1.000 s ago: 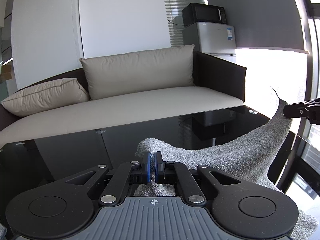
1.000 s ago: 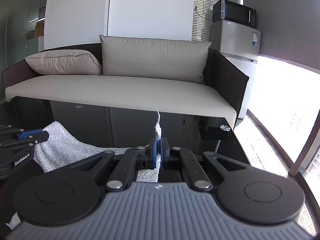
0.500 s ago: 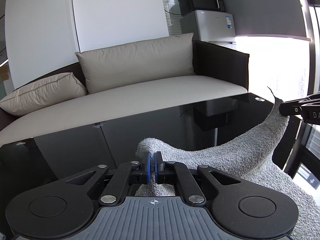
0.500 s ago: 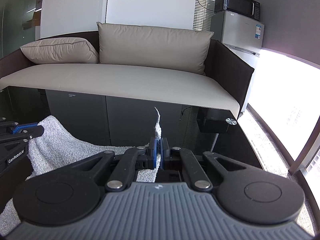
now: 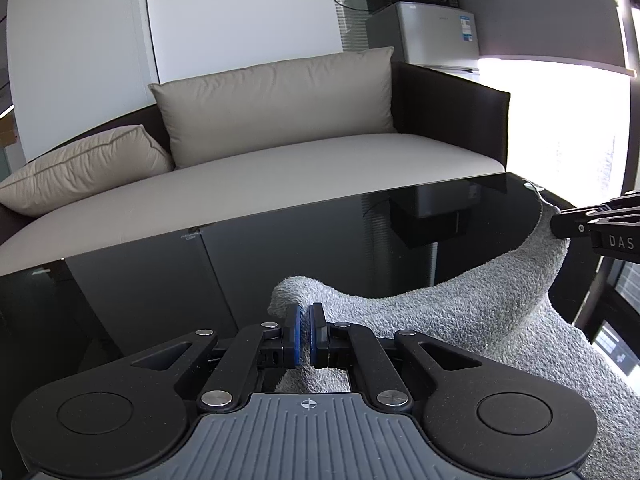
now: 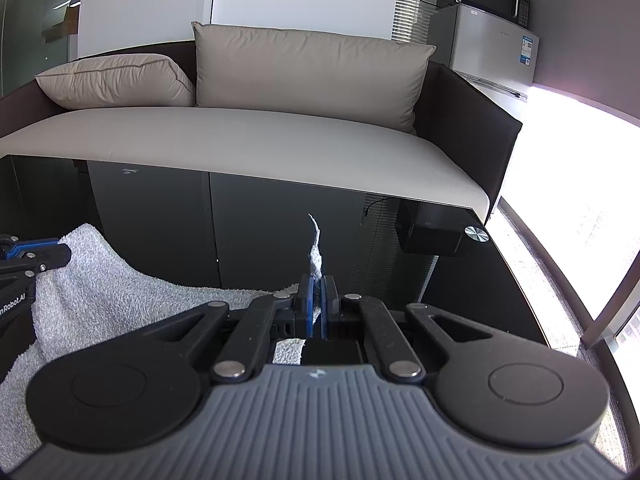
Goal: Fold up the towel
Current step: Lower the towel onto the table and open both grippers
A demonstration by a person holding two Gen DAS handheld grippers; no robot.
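A grey terry towel [image 5: 460, 312] hangs between my two grippers above a black glass table [image 5: 200, 280]. My left gripper [image 5: 306, 320] is shut on one towel corner. My right gripper [image 6: 317, 294] is shut on the other corner, whose tip sticks up past the pads. The towel [image 6: 120, 300] sags between them and its lower part lies on the table. In the left wrist view the right gripper [image 5: 560, 226] shows at the right edge; in the right wrist view the left gripper [image 6: 60, 254] shows at the left edge.
A beige sofa [image 5: 280, 184] with cushions stands just beyond the table's far edge [image 6: 280, 178]. A small fridge [image 6: 488, 40] with a microwave on top is at the back right. A bright window is to the right.
Both grippers have moved forward toward the sofa and lowered a little, carrying the held towel corners with them. Both stay shut.
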